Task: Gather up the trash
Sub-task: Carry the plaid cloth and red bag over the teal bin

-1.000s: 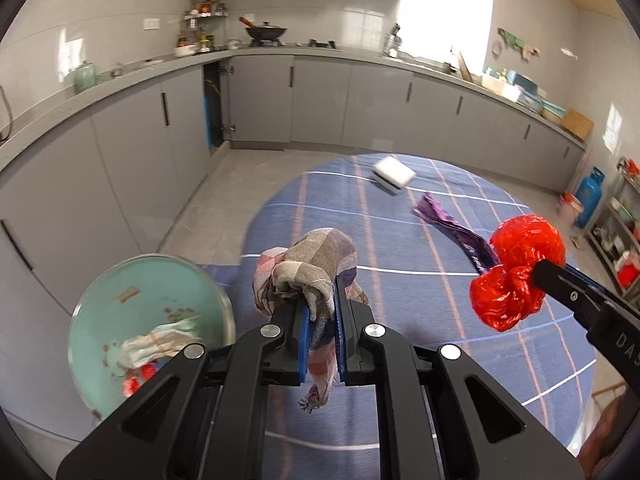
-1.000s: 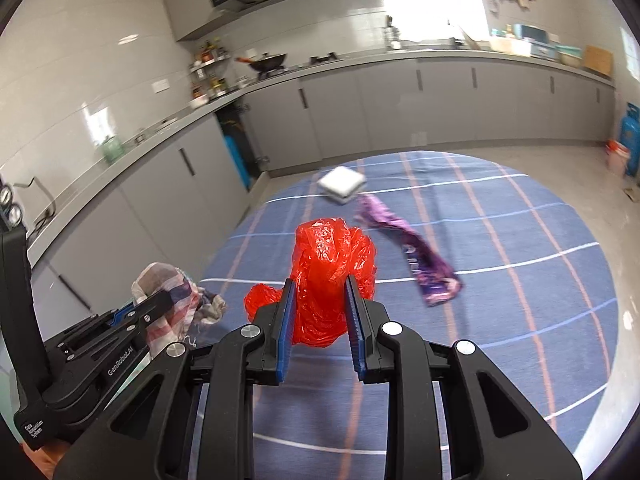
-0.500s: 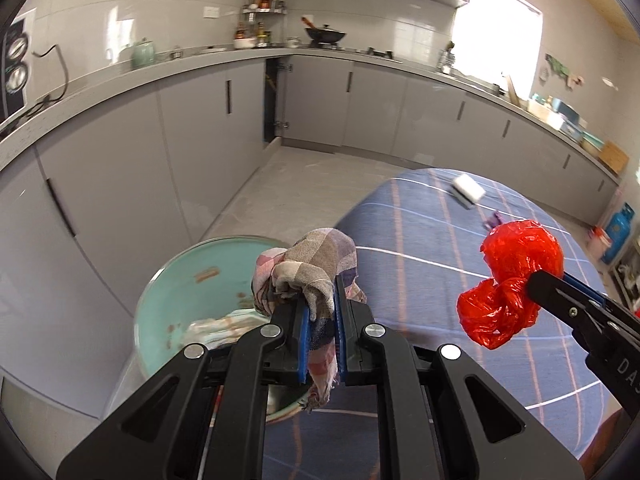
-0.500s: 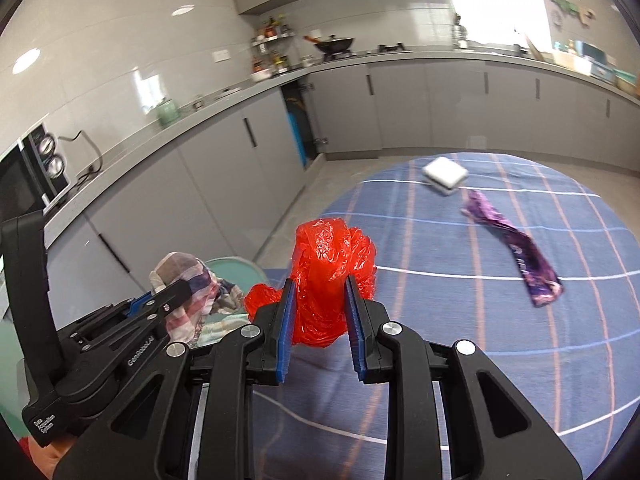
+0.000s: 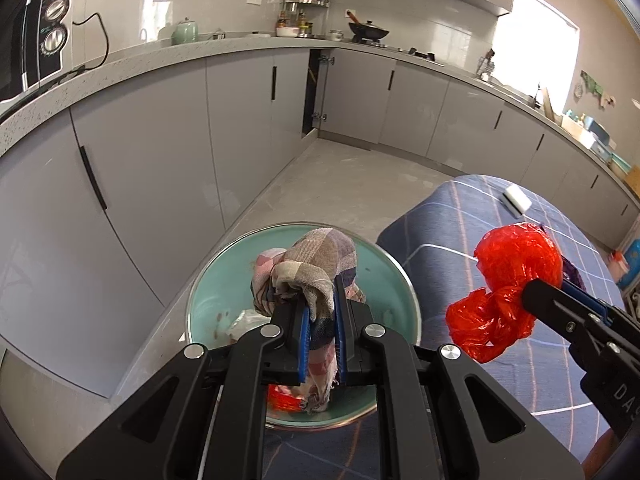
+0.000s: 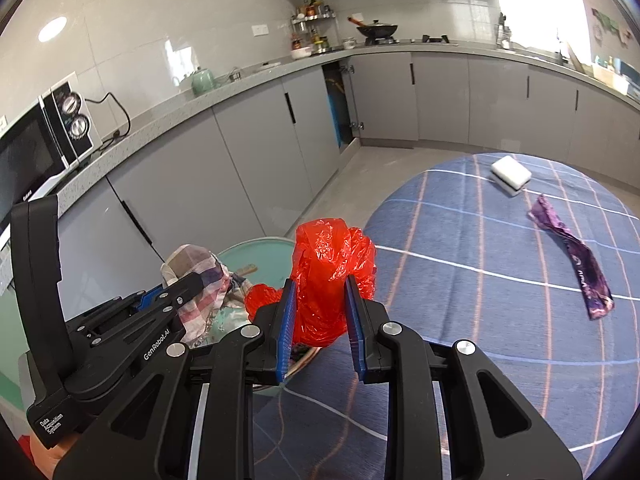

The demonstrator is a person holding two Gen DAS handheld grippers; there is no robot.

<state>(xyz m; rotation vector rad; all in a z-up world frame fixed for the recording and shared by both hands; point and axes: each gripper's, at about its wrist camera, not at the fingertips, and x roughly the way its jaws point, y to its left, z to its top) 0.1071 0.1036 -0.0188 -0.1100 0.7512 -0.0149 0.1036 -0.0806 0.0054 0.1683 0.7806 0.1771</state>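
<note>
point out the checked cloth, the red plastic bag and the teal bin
checked cloth (image 5: pixel 316 256), left wrist view, bunched top above the jaws
red plastic bag (image 6: pixel 332 268), right wrist view, crinkled middle
teal bin (image 5: pixel 224 280), left wrist view, bare inner wall

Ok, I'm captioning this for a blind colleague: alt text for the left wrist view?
The left gripper clamps a crumpled plaid cloth above a teal bin with trash inside. At right, the right gripper holds a red plastic bag over a blue-clothed table, grey kitchen cabinets behind.
</note>
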